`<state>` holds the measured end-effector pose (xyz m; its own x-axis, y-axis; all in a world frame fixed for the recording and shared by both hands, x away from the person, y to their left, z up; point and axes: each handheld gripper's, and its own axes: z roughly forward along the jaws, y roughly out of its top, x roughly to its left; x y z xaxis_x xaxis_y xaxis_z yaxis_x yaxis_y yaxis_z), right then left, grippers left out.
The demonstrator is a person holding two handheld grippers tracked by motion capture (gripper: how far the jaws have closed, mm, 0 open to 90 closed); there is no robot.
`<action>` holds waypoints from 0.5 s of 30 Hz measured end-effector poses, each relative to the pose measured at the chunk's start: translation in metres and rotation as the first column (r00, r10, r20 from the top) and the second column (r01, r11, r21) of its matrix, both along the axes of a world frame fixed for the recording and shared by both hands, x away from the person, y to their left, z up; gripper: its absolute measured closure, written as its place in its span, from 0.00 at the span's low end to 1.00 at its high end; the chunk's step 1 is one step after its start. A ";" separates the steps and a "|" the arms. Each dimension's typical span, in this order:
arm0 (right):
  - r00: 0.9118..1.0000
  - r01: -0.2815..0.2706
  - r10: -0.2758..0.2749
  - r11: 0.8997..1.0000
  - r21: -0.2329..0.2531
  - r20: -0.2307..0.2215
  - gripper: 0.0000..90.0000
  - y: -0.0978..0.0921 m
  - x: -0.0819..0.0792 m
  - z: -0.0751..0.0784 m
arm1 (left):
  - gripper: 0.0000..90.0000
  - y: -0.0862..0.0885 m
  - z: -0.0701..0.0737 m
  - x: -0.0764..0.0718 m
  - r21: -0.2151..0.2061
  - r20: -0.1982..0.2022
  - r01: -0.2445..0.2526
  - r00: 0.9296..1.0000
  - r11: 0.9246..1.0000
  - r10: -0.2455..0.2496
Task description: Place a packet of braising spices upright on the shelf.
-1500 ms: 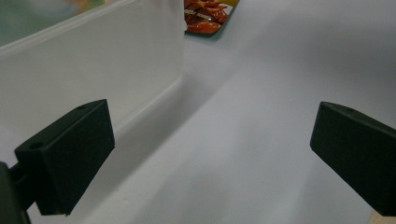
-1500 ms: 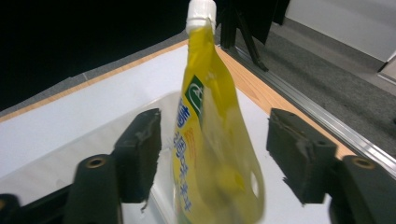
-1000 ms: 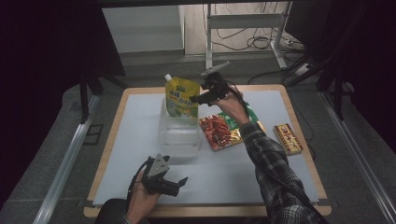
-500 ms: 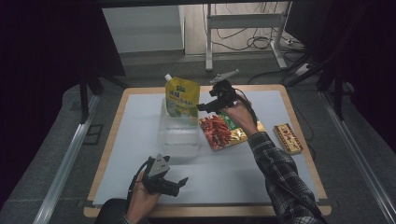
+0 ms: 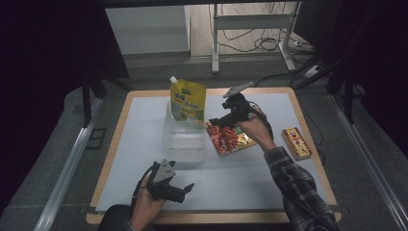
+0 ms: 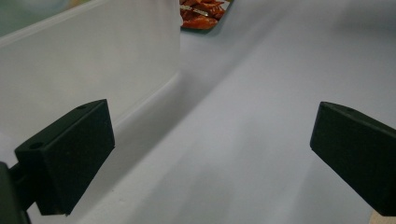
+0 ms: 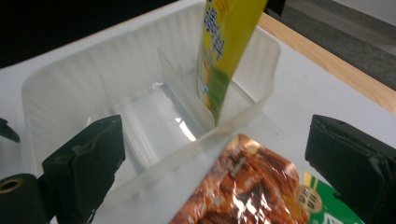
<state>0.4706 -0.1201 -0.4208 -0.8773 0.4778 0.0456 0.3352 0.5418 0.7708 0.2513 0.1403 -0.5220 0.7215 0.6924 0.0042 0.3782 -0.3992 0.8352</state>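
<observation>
**Stock on the table: bin, pouch, snack packet, box**

Item 1. Right gripper (image 5: 217,120): I am holding it above the table with its jaws standing wide apart and gripping nothing. In the right gripper view the gap (image 7: 212,158) between them is framing the near wall of the bin and the upper edge of the snack packet.

Item 2. Clear plastic bin (image 5: 183,144): it is sitting just ahead of the right jaws, with a thin divider (image 7: 180,91) splitting it into compartments. Its corner (image 7: 224,128) is lying between the two jaws.

Item 3. Yellow pouch (image 5: 188,102): it is standing upright in the bin's far compartment, beyond the divider, ahead of the right jaws and slightly toward the right one.

Item 4. Snack packet (image 5: 230,138): red and green, it is lying flat on the table directly below and between the right jaws, touching or just beside the bin wall.

Item 5. Left gripper (image 5: 185,191): I am resting it low at the table's near edge, jaws wide apart and empty, well apart from the pouch. The bin's wall (image 6: 93,60) is rising just beyond its left jaw.

Item 6. Small box (image 5: 296,143): it is lying well off to the right gripper's outer side.
</observation>
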 end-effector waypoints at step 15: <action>0.999 0.049 -0.049 0.999 0.014 -0.011 0.05 -0.041 -0.016 -0.022 | 0.00 -0.002 -0.001 0.000 0.013 0.005 0.011 1.000 1.000 -0.011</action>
